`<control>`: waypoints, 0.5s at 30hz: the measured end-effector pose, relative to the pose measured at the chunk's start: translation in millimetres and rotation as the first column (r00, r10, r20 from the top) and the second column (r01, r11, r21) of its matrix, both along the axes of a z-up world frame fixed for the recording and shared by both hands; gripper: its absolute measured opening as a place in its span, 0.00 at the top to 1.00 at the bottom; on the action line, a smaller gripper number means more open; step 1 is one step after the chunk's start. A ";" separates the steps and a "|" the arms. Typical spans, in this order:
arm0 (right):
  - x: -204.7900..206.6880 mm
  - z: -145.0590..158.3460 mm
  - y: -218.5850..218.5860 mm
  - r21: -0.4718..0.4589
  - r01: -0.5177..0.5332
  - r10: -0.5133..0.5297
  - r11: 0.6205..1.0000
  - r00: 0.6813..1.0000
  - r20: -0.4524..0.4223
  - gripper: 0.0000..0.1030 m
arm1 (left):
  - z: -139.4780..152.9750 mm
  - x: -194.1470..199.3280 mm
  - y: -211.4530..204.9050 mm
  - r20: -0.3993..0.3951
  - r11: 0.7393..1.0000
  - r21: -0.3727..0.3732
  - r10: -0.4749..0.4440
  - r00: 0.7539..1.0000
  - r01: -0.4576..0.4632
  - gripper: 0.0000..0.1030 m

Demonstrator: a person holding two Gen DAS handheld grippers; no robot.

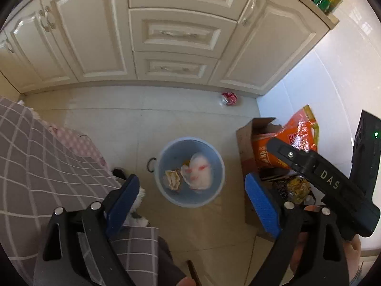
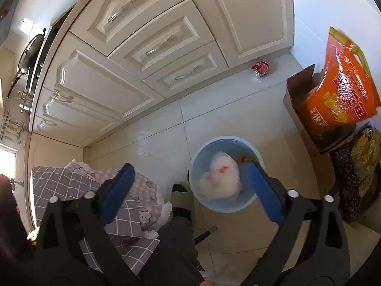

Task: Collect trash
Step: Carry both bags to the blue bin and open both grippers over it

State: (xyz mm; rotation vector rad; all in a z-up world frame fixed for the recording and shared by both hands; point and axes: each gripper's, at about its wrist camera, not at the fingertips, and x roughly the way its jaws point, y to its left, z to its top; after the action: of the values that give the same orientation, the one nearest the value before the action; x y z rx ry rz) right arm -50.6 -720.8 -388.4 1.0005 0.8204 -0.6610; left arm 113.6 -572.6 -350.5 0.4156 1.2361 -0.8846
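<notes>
A light blue bin (image 1: 164, 196) stands on the tiled floor; it also shows in the right wrist view (image 2: 245, 203). Inside lie a white plastic bag with red print (image 1: 200, 171), blurred in the right wrist view (image 2: 221, 176), and crumpled brown paper (image 1: 173, 178). A crushed red can (image 1: 229, 98) lies by the cabinet base, also in the right wrist view (image 2: 260, 68). My left gripper (image 1: 194, 197) is open and empty above the bin. My right gripper (image 2: 190, 190) is open and empty above the bin; its body shows in the left wrist view (image 1: 328, 181).
A cardboard box (image 1: 246, 143) with an orange bag (image 2: 340, 95) stands by the white wall at right. Cream cabinets (image 1: 166, 35) run along the back. A grey checked blanket (image 1: 35, 162) lies at left. A slippered foot (image 2: 182, 200) stands beside the bin.
</notes>
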 end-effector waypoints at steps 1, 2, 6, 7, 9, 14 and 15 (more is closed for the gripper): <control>-1.0 0.4 1.5 -0.002 0.002 -0.002 1.000 1.000 -0.004 0.06 | 2.8 0.1 2.3 0.007 1.000 -0.003 0.002 1.000 -0.002 0.13; -1.6 0.4 2.2 -0.001 0.002 -0.002 1.000 1.000 -0.005 0.06 | 6.7 -0.1 5.5 0.019 1.000 -0.008 0.003 1.000 -0.003 0.13; -3.6 4.9 9.8 -0.016 -0.003 0.003 1.000 1.000 -0.013 0.06 | 21.3 -8.5 13.4 0.082 1.000 -0.025 0.000 0.997 0.002 0.10; -4.5 6.6 11.7 -0.017 -0.002 0.002 1.000 1.000 -0.011 0.06 | 25.6 -10.6 16.2 0.100 1.000 -0.032 0.001 0.995 0.002 0.09; -5.9 10.2 15.5 -0.024 0.000 0.000 1.000 1.000 -0.009 0.06 | 31.2 -13.8 19.2 0.120 0.999 -0.038 0.001 0.993 0.004 0.09; -8.0 23.0 24.0 -0.046 -0.004 0.004 0.999 1.000 -0.006 0.06 | 46.1 -19.4 30.3 0.134 0.998 -0.066 0.004 0.991 0.005 0.09; -8.6 27.7 26.1 -0.054 -0.005 0.005 0.999 1.000 -0.004 0.06 | 50.8 -20.4 33.1 0.137 0.997 -0.076 0.007 0.990 0.004 0.09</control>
State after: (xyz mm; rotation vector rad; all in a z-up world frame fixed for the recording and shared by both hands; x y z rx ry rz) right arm -59.2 -694.7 -360.7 0.9478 0.8044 -0.6779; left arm 93.2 -539.4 -299.7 0.4079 1.0728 -0.8843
